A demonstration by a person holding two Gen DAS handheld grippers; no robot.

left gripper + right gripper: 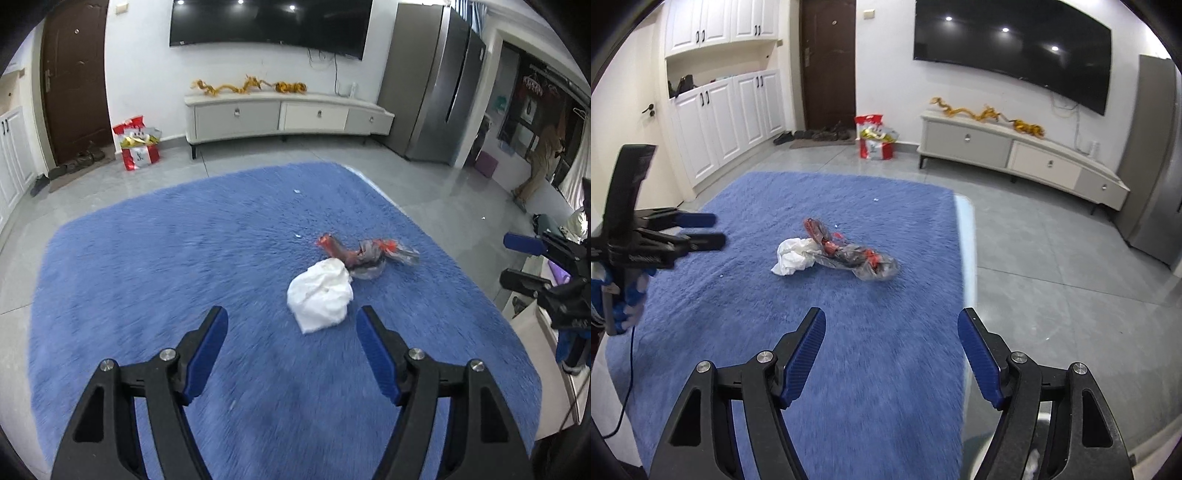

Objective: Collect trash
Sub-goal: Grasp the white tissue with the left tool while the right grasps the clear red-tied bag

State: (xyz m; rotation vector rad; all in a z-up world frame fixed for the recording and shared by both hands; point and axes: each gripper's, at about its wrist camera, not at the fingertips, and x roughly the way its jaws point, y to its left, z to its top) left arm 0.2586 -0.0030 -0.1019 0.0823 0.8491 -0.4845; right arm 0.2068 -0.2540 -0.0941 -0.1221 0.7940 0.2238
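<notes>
A shaggy blue rug (147, 277) covers the table in the middle of the living room, and two bits of rubbish lie together on it: a crumpled white tissue (319, 293) and, touching its far side, a clear plastic wrapper with red print (365, 254), twisted and flattened. The left gripper (291, 321) hangs over the rug just short of the tissue, angled downward, its blue-padded jaws spread wide with nothing between them. The right gripper (892, 323) hovers nearer the rug's right edge, a little further from the wrapper, jaws likewise wide apart and empty. Neither touches the trash. A few tiny white flecks (296, 191) sit on the rug beyond the pile. Against the far wall stands a low TV cabinet (280, 118) beneath a dark wall-mounted screen (269, 22), and a red-and-white bag (137, 142) rests on the tiled floor beside the brown door (74, 81).
</notes>
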